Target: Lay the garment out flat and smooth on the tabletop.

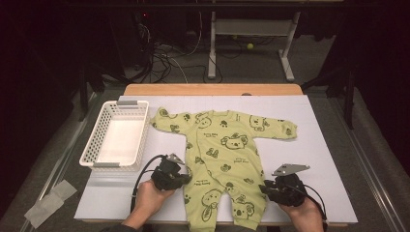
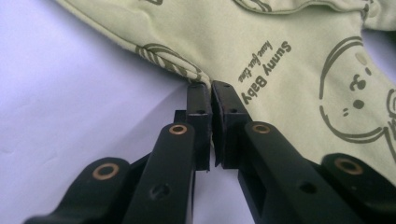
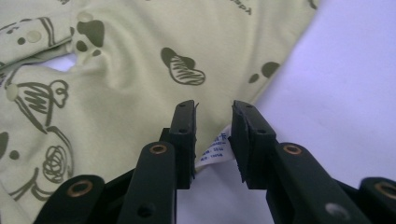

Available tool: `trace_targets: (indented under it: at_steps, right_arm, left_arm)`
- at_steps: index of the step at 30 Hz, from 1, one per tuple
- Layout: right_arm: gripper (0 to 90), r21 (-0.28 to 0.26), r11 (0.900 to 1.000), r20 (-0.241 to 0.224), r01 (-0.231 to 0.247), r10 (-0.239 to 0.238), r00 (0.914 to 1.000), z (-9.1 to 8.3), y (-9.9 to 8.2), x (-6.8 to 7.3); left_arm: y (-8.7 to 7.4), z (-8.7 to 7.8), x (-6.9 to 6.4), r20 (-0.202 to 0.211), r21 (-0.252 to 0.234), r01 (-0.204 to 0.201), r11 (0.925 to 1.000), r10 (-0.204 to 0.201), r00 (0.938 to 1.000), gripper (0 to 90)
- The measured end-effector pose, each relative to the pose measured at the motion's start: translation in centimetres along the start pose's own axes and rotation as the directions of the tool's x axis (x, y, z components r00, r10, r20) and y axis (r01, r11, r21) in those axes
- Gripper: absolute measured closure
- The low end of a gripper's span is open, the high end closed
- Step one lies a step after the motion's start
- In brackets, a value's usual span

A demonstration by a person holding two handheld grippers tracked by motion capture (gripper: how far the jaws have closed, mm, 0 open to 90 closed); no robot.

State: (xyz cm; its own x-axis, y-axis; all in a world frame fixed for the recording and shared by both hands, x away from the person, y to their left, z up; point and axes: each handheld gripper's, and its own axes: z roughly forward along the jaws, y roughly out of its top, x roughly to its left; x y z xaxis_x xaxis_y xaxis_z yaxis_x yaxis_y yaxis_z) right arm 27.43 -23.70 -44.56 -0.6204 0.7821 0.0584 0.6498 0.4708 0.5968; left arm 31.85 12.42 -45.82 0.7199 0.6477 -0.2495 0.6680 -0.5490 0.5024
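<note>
A pale green baby romper point(image 1: 222, 154) with dark koala prints lies flat on the white table sheet point(image 1: 314, 145), sleeves spread and legs toward me. My left gripper point(image 1: 188, 178) sits at the romper's left side. In the left gripper view its jaws point(image 2: 211, 86) stand together, pinching the puckered hem of the romper point(image 2: 280, 37). My right gripper point(image 1: 264, 187) is at the right leg's edge. Its jaws point(image 3: 214, 109) stand apart over the edge of the romper point(image 3: 130, 70), with a white care label point(image 3: 215, 151) hanging between them, untouched by either pad.
A white perforated basket point(image 1: 124, 103) stands empty at the table's left, just beyond my left hand. Bare sheet lies to the right of the romper. Strips of tape point(image 1: 48, 200) lie on the floor at the lower left, and table legs and cables stand behind the table.
</note>
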Motion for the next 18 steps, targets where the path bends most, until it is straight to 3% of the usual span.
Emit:
trace_targets:
  at_steps: [3, 7, 12, 18]
  right_arm:
    - [71.1, 0.029, 0.9994, 0.001, 0.019, -0.019, 0.9998, 0.7, 0.2, 0.2]
    - [88.5, 0.051, 0.9978, 0.010, 0.042, -0.043, 0.9990, 0.7, -0.1, 0.3]
    - [89.6, 0.060, 0.9952, 0.011, 0.077, -0.078, 0.9969, 0.3, -0.7, 1.0]
    - [87.6, 0.046, 0.9959, 0.004, 0.078, -0.078, 0.9970, 0.0, -0.9, 1.2]
  left_arm:
    - [0.0, 0.0, 0.1, -0.004, -0.005, 0.001, 1.0000, -0.001, 1.0000, 82.8]
    - [-0.1, -0.2, 0.1, -0.015, -0.002, -0.003, 1.0000, 0.003, 0.9999, 82.9]
    - [-0.3, -0.6, 0.1, -0.018, -0.010, -0.003, 0.9999, 0.002, 0.9998, 82.9]
    - [-0.6, -0.8, 0.4, -0.023, -0.021, 0.003, 0.9998, -0.004, 0.9997, 82.3]
